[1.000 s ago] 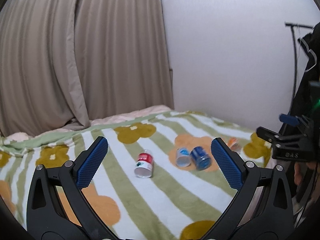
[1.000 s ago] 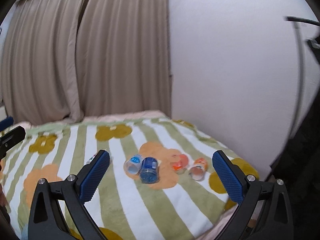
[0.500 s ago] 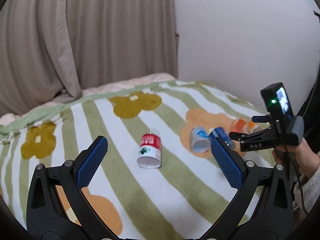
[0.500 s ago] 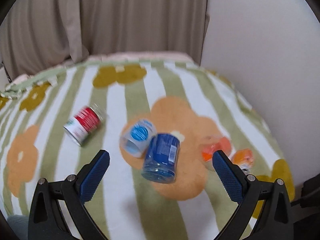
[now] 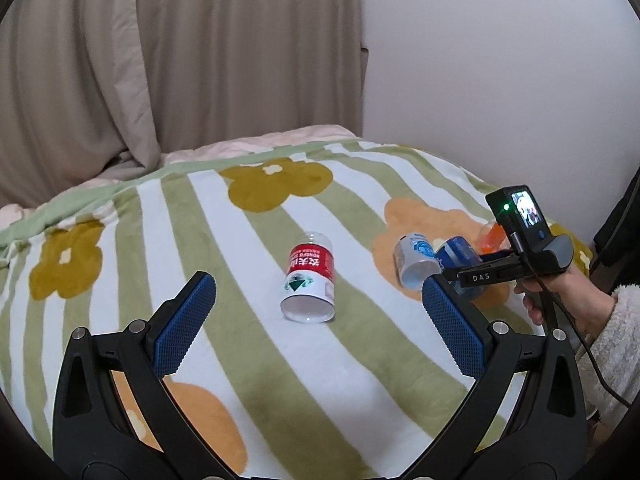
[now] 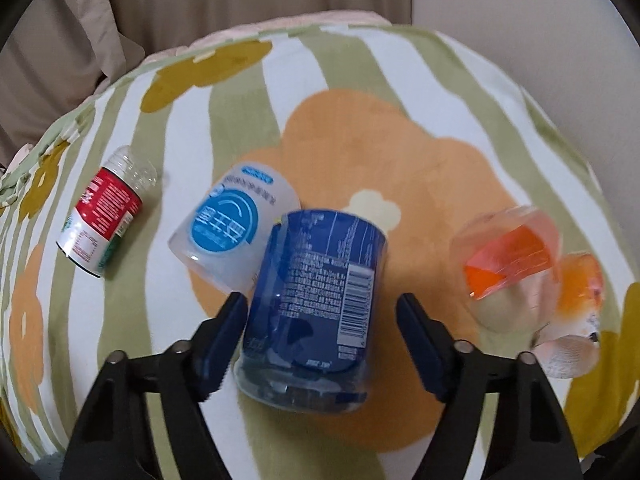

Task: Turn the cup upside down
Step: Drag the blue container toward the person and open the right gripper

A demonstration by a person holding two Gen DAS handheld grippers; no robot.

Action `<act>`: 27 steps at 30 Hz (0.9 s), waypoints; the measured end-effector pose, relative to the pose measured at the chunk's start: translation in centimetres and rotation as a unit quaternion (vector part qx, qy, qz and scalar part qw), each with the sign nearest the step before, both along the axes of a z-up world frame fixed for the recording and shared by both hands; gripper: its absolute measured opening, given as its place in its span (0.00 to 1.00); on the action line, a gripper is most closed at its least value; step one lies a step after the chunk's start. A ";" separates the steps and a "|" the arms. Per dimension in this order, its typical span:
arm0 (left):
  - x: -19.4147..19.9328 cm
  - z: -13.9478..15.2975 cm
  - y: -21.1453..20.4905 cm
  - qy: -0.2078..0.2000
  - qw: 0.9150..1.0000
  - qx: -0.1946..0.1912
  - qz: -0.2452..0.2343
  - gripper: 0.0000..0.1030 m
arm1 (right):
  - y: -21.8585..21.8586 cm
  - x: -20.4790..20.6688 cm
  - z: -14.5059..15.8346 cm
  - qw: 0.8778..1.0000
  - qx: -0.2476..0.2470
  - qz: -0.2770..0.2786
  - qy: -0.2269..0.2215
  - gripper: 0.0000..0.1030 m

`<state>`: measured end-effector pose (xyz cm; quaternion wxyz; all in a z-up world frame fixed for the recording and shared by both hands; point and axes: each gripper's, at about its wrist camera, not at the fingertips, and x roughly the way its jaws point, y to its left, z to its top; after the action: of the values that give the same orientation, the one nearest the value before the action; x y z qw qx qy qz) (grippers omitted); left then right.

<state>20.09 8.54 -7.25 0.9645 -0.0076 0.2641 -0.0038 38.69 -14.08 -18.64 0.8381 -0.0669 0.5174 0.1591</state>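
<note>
**Blue cup lies between open fingers on flowered bed**

The right hand-held gripper (image 6: 320,312) hangs low over a bed (image 6: 360,80) spread with a green-and-white striped blanket printed with orange and mustard flowers. Its jaws are spread wide and released, one finger on each side of the blue cup (image 6: 316,304), which lies on its side on an orange flower with its open mouth toward the camera. The left finger sits just beside the cup's wall; whether it touches cannot be told. The right finger stands apart from it. The cup looks empty.

Touching the blue cup on its left is a pale cup (image 6: 232,232) with a light-blue round label, also on its side and empty. Farther left, well apart, a red-labelled cup (image 6: 104,216) lies tipped over; the left wrist view shows its white, empty inside. To the right, two clear orange-labelled cups (image 6: 516,268) lie together, blurred, and their contents cannot be made out.

The left hand-held gripper (image 5: 316,312) is held back and higher, jaws released and wide, gripping nothing, with the red-labelled cup beyond its fingers. Beige curtains (image 5: 160,60) and a white wall (image 5: 500,60) stand behind the bed.
</note>
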 end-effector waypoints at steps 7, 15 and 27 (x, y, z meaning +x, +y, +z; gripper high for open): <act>-1.3 1.2 0.1 -0.015 1.000 0.002 0.000 1.00 | -0.3 -1.4 2.0 1.000 0.015 -0.003 -0.019 0.61; -4.6 2.8 0.1 -0.034 0.999 0.009 -0.003 1.00 | 2.1 -9.2 6.4 0.993 0.033 0.112 -0.016 0.61; -8.3 2.0 0.7 -0.017 1.000 0.025 0.006 1.00 | 7.6 -13.1 -0.5 0.976 -0.001 0.216 0.037 0.61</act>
<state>11.81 9.22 -5.28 0.9687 0.0151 0.2476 0.0084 25.63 -6.46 -19.12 0.7641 -0.1722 0.5218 0.3380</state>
